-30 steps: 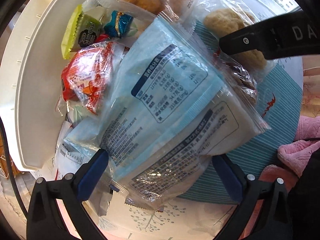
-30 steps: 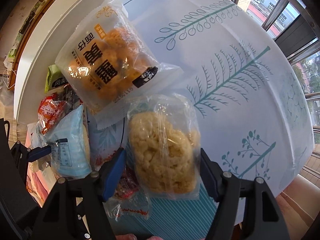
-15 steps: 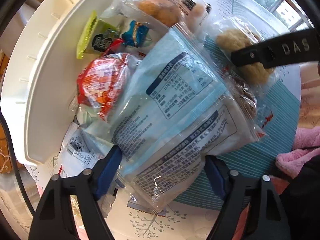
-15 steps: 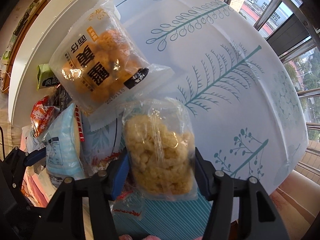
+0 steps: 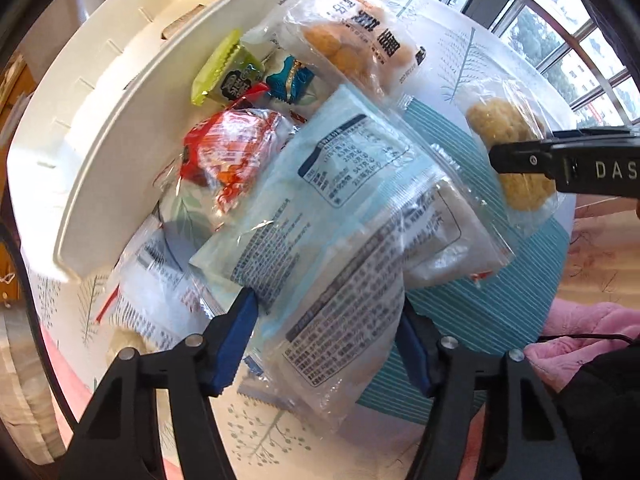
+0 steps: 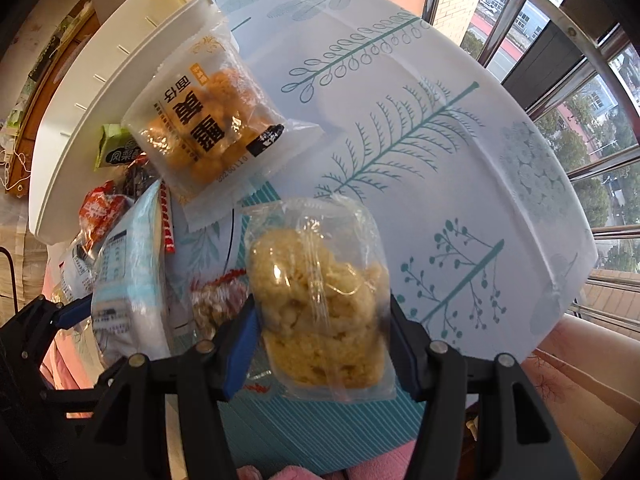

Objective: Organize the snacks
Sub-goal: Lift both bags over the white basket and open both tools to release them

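My left gripper [image 5: 324, 320] points down, and its jaws are closing on a pale blue snack packet [image 5: 348, 208]; both blue pads press its sides and it hangs tilted above the pile. The same packet [image 6: 128, 272] shows at the left of the right wrist view. My right gripper [image 6: 320, 316] is shut on a clear packet of yellow puffed snack [image 6: 320, 300], held above a teal striped mat [image 6: 320, 420]. That packet [image 5: 508, 120] and the right gripper's black finger [image 5: 560, 160] appear at the right of the left wrist view.
A white slotted basket [image 5: 100, 140] stands at the left of a leaf-print tablecloth [image 6: 400, 140]. Beside it lie an orange-ball snack bag [image 5: 360, 36], a green packet [image 5: 224, 72], a blue candy [image 5: 290, 80] and a red packet [image 5: 228, 156]. Pink cloth [image 5: 580, 340] is at the lower right.
The left jaws came in from wide apart onto the pale blue packet and lifted it off the pile. The right gripper rose a little with the yellow snack packet.
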`<state>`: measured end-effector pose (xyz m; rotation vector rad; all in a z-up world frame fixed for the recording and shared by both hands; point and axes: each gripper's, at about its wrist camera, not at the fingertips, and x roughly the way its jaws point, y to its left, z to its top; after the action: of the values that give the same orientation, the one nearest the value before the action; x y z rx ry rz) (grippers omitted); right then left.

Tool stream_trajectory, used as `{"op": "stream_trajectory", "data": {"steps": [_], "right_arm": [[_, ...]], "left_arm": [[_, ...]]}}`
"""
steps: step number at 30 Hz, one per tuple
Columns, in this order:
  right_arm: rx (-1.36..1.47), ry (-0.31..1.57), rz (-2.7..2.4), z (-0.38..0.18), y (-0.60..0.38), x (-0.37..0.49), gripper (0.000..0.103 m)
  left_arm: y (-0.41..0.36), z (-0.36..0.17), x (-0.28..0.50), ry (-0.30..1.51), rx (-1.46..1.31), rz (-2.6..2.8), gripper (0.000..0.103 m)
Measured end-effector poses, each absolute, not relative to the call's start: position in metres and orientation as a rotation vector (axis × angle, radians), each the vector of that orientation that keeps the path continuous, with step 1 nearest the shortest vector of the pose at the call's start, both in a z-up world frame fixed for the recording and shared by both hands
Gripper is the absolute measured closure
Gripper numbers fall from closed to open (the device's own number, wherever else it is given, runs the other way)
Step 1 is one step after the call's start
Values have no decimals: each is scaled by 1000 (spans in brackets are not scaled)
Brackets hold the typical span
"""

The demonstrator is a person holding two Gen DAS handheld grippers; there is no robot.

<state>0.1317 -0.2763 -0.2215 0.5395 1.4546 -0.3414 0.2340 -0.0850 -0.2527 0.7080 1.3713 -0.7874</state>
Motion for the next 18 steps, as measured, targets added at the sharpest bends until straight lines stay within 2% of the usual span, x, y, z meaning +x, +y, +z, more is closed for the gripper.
{"op": "stream_trajectory", "data": {"steps": [18], "right_arm": [[454,1366,-271,-171,-259,129,44]], "left_arm": [[-19,-172,233,1359,383,-754,58]]}}
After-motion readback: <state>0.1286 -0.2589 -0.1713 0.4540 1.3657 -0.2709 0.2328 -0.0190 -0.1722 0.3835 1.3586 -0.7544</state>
